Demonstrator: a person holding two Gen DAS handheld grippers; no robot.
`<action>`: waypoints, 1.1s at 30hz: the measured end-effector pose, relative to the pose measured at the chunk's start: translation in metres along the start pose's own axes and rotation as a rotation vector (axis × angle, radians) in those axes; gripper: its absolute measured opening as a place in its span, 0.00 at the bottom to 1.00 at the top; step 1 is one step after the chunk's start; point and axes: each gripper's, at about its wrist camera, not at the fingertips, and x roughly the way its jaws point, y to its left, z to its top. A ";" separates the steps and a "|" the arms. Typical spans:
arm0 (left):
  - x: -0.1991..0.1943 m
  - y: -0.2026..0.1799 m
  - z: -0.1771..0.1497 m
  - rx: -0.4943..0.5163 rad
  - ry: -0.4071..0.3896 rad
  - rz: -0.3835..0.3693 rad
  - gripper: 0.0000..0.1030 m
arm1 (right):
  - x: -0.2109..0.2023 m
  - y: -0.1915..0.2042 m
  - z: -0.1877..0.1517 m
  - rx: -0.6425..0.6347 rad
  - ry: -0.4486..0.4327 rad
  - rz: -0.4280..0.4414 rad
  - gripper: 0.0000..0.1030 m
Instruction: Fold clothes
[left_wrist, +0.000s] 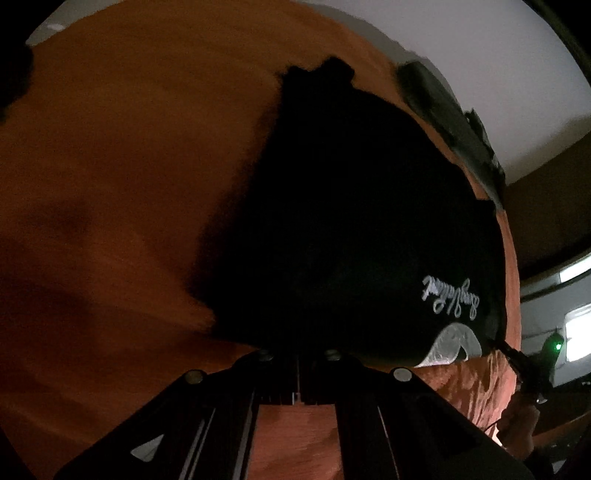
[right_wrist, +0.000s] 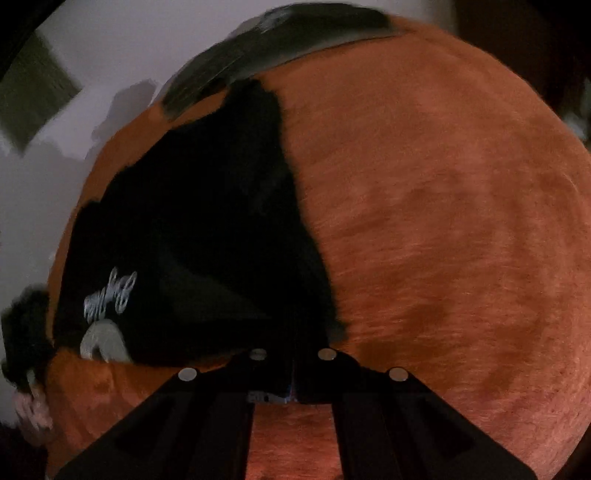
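A black garment (left_wrist: 351, 221) with white script lettering (left_wrist: 450, 299) and a pale neck lining (left_wrist: 454, 343) lies spread on a rust-orange cloth surface (left_wrist: 129, 166). My left gripper (left_wrist: 299, 369) is shut on the garment's near edge. The right gripper (left_wrist: 532, 365), with a green light, pinches the edge beside the neck lining. In the right wrist view the same garment (right_wrist: 203, 240) stretches away to the left, and my right gripper (right_wrist: 291, 369) is shut on its near edge. The left gripper (right_wrist: 26, 332) shows blurred at far left, with a hand (right_wrist: 29, 406) below it.
The orange surface (right_wrist: 443, 221) extends wide to the right of the garment. A dark strip-like object (left_wrist: 443, 118) lies along the surface's far edge, also visible as a dark strip (right_wrist: 277, 44). A white wall (left_wrist: 498, 74) rises behind.
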 end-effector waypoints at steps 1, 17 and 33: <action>-0.002 0.006 0.001 -0.010 -0.003 -0.008 0.03 | 0.003 -0.003 -0.001 0.018 0.007 0.017 0.00; -0.021 -0.056 0.101 0.078 0.095 -0.093 0.41 | -0.016 0.082 0.104 -0.142 0.050 0.149 0.08; 0.145 -0.166 0.213 0.060 0.286 -0.097 0.51 | 0.159 0.201 0.191 -0.145 0.347 0.165 0.30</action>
